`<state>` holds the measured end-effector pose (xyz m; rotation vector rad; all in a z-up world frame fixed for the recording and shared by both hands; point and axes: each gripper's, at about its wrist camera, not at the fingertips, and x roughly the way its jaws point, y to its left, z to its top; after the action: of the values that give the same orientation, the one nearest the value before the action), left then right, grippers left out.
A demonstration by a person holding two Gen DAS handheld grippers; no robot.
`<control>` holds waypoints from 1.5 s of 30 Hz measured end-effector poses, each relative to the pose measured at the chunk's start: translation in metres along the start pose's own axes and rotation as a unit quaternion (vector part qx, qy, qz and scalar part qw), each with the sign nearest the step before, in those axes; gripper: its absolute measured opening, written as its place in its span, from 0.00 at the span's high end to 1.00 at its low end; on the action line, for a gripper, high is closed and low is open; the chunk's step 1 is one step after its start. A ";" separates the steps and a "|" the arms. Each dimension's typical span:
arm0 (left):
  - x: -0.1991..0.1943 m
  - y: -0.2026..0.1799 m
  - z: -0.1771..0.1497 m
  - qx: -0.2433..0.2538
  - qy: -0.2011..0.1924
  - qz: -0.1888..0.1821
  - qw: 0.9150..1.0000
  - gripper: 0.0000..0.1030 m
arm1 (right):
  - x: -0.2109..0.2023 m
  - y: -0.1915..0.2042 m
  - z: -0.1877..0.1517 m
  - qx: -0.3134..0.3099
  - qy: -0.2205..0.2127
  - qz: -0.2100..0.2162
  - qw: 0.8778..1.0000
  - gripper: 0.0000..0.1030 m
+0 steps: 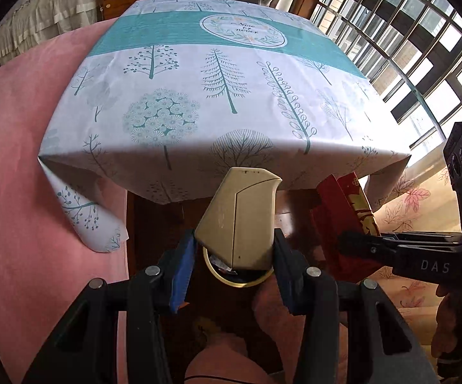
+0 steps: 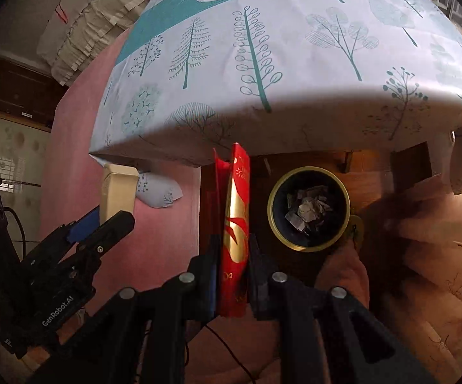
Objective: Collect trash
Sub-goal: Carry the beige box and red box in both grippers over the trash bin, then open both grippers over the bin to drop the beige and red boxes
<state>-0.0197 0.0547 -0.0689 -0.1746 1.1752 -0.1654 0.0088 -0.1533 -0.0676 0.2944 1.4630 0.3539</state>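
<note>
Left gripper is clamped on a beige carton, pads on its two side faces near the lower end, held right above the bin. In the right wrist view the same carton shows beside the bench edge, between the left gripper's fingers.

Right gripper is closed on a red-and-gold box, flattened, pinched across its thin faces low down, upper end standing free. It hangs just beside the bin, not over it. From the left view the red box sits right of the carton.

Bin is on the floor under the bench edge, already holds crumpled paper scraps.

Handling guess: both are empty cardboard, light, stiff along edges but crush easily on flat panels. Glossy print on the red box likely slippery; grip low and across folded seams seems safest. Carton looks dented at the top and its base flaps may be loose.

Bench top has only the tree-print cloth.
</note>
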 end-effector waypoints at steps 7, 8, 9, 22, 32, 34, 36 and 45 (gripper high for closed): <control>0.048 -0.014 -0.028 0.001 0.036 0.000 0.999 0.57 | 0.034 -0.033 -0.028 0.037 0.017 -0.024 0.999 0.85; 0.058 -0.014 -0.032 -0.001 0.042 -0.001 0.999 0.57 | 0.041 -0.038 -0.031 0.039 0.019 -0.028 0.999 0.85; 0.068 -0.015 -0.034 -0.003 0.047 -0.003 0.999 0.57 | 0.048 -0.043 -0.031 0.041 0.019 -0.030 0.999 0.85; 0.235 0.001 -0.070 -0.044 0.116 -0.011 0.992 0.57 | 0.204 -0.128 -0.028 0.063 0.039 -0.043 0.996 0.85; 0.328 0.008 -0.080 -0.049 0.127 -0.026 0.990 0.56 | 0.288 -0.184 -0.005 0.079 0.039 -0.031 0.996 0.74; 0.336 0.007 -0.081 -0.044 0.127 -0.031 0.990 0.42 | 0.296 -0.190 -0.002 0.078 0.040 -0.035 0.996 0.63; 0.342 0.005 -0.082 -0.044 0.123 -0.029 0.991 0.26 | 0.299 -0.193 -0.001 0.079 0.035 -0.033 0.996 0.57; 0.334 0.025 -0.079 -0.076 0.111 -0.005 0.991 0.14 | 0.295 -0.198 -0.001 0.094 0.010 -0.029 0.995 0.56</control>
<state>0.0340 0.0023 -0.4047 -0.3027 1.4104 -0.1056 0.0400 -0.2143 -0.4168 0.3985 1.5240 0.1732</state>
